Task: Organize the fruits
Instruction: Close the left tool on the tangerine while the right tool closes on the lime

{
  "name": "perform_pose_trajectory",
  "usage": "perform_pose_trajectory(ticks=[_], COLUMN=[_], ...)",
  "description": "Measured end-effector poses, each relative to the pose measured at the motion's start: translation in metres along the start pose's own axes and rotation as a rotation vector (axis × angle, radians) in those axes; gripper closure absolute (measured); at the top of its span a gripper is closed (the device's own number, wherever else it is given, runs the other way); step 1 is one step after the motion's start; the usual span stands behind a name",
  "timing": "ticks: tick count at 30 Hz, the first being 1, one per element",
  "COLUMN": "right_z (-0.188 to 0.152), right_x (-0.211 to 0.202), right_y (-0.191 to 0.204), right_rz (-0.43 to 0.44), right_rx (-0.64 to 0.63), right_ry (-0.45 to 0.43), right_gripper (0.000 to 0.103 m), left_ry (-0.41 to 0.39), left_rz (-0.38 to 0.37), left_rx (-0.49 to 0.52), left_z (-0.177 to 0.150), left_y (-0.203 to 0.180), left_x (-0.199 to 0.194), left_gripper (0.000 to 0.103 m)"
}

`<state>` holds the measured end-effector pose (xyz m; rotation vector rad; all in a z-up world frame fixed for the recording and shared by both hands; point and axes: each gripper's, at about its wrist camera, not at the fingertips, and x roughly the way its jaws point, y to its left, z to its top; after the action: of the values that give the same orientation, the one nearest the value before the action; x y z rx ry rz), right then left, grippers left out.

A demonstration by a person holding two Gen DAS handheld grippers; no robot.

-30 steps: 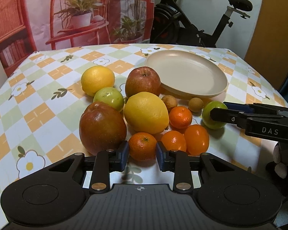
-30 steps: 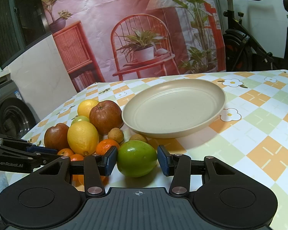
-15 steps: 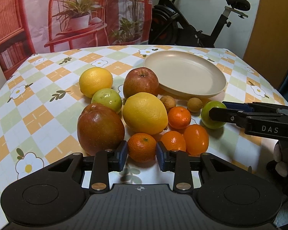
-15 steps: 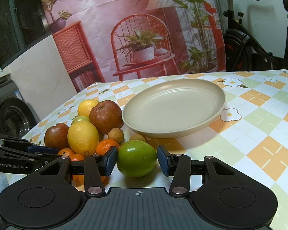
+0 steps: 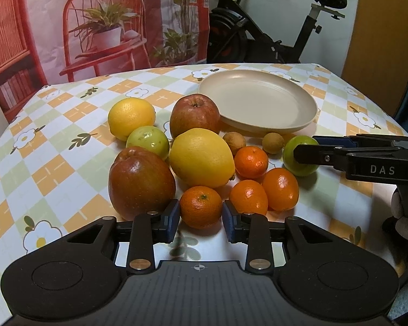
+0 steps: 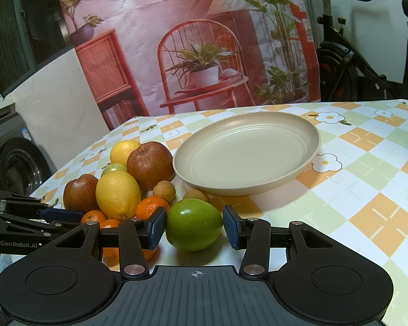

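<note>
A pile of fruit lies on the checked tablecloth beside an empty beige plate (image 5: 261, 103). My left gripper (image 5: 200, 218) has its jaws on either side of a small mandarin (image 5: 200, 206) that rests on the table; the pads look to touch it. My right gripper (image 6: 194, 226) has its pads against a green fruit (image 6: 193, 225), which also shows in the left wrist view (image 5: 299, 157). The plate (image 6: 247, 152) lies just beyond it. Around them lie a large lemon (image 5: 201, 157), two red apples (image 5: 141, 180) (image 5: 194, 115), more mandarins (image 5: 280, 188) and two small brown fruits (image 5: 272, 143).
A yellow citrus (image 5: 131, 116) and a green fruit (image 5: 148, 141) lie at the pile's far left. The table (image 6: 372, 190) ends close on the right of the left wrist view. An exercise bike (image 5: 272, 27) and a printed backdrop stand behind it.
The left wrist view has shifted slightly; the fruit sits a little lower and nearer. The right gripper and the green fruit have not moved.
</note>
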<state>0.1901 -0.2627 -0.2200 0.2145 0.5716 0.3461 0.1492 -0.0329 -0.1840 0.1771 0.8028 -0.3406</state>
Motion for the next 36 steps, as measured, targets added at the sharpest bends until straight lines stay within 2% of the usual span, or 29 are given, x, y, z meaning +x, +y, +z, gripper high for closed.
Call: perform_pose_trajectory(ticks=[5, 10, 11, 16, 17, 19, 21, 26, 29, 34, 36], right_z=[0.0, 0.0, 0.0, 0.0, 0.0, 0.0, 0.0, 0.0, 0.0, 0.0, 0.0], right_x=[0.0, 0.0, 0.0, 0.0, 0.0, 0.0, 0.0, 0.0, 0.0, 0.0, 0.0], right_y=[0.0, 0.0, 0.0, 0.0, 0.0, 0.0, 0.0, 0.0, 0.0, 0.0, 0.0], right_rz=[0.0, 0.0, 0.0, 0.001, 0.001, 0.002, 0.002, 0.002, 0.002, 0.002, 0.002], right_rx=[-0.001, -0.002, -0.002, -0.001, -0.002, -0.003, -0.002, -0.002, -0.002, -0.002, -0.002], right_ry=[0.0, -0.001, -0.001, -0.001, -0.001, -0.001, -0.001, -0.001, -0.001, -0.001, -0.001], right_gripper=[0.061, 0.061, 0.061, 0.061, 0.061, 0.061, 0.061, 0.061, 0.061, 0.061, 0.061], left_ry=[-0.014, -0.063, -0.061, -0.046, -0.04, -0.012, 0.015, 0.037, 0.047, 0.024, 0.024], left_rz=[0.0, 0.004, 0.002, 0.006, 0.004, -0.002, -0.014, -0.02, -0.03, -0.041, -0.053], left_rx=[0.009, 0.013, 0.012, 0.023, 0.018, 0.004, -0.01, -0.005, -0.005, -0.023, -0.022], left_z=[-0.001, 0.001, 0.001, 0.001, 0.001, 0.002, 0.001, -0.002, -0.003, -0.003, -0.003], left_y=[-0.001, -0.001, -0.001, -0.004, -0.003, 0.0, 0.002, 0.001, 0.001, 0.004, 0.003], left_x=[-0.003, -0.012, -0.011, -0.01, -0.011, -0.011, -0.01, -0.007, -0.004, -0.001, 0.0], left_gripper=[0.068, 0.073, 0.079, 0.079, 0.077, 0.06, 0.051, 0.049, 0.052, 0.054, 0.06])
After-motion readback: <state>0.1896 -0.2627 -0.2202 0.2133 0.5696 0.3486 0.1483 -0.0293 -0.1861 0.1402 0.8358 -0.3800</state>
